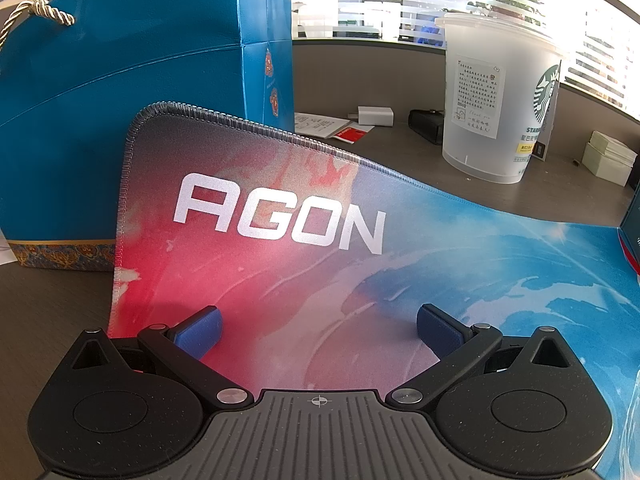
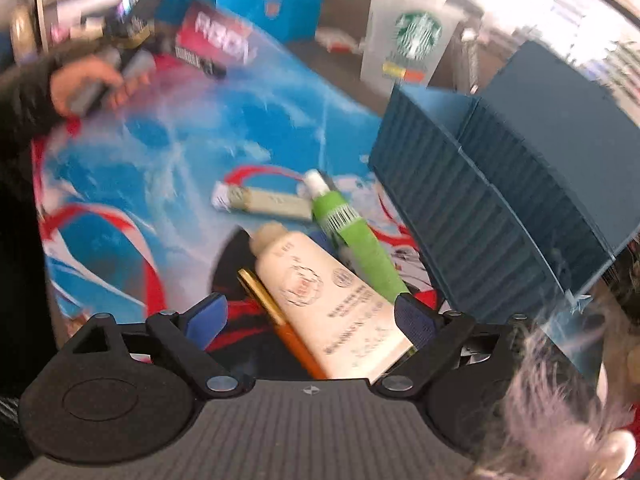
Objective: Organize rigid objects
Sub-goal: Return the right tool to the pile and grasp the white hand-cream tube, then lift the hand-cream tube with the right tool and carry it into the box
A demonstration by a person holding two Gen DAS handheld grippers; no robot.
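The left hand-held gripper (image 1: 318,330) hovers low over the near left part of a red and blue mouse mat (image 1: 280,264) printed with white letters, its blue pads spread wide with only the mat showing between them. The mat's far left corner curls up against a tall blue gift bag (image 1: 100,128) with a twisted cord handle, which stands on the desk (image 1: 52,312) at the far left. Farther back on the right a frosted plastic cup (image 1: 496,100) with a green logo stands upright on the desk, with a white charger (image 1: 376,115) and some papers to its left and a small white box (image 1: 608,158) to its right.

The right wrist view is blurred. The right hand-held gripper (image 2: 312,314) also stands wide apart, pointing steeply down at a cluster of small things lying on the mat. A cream tube (image 2: 332,300) lies between the pads, its flat end close by the right pad, though I cannot tell whether it touches. An orange and gold pen (image 2: 276,308) lies just left of the tube, alongside it. A green tube (image 2: 352,236) with a white cap lies just beyond, slanting against the cream one, and a pale stick-shaped item (image 2: 264,202) lies farther off, near the green tube's cap. To the right stands a dark blue ribbed box (image 2: 492,208) with its lid open. At the far left a person's hand (image 2: 90,84) grips the other tool's handle.
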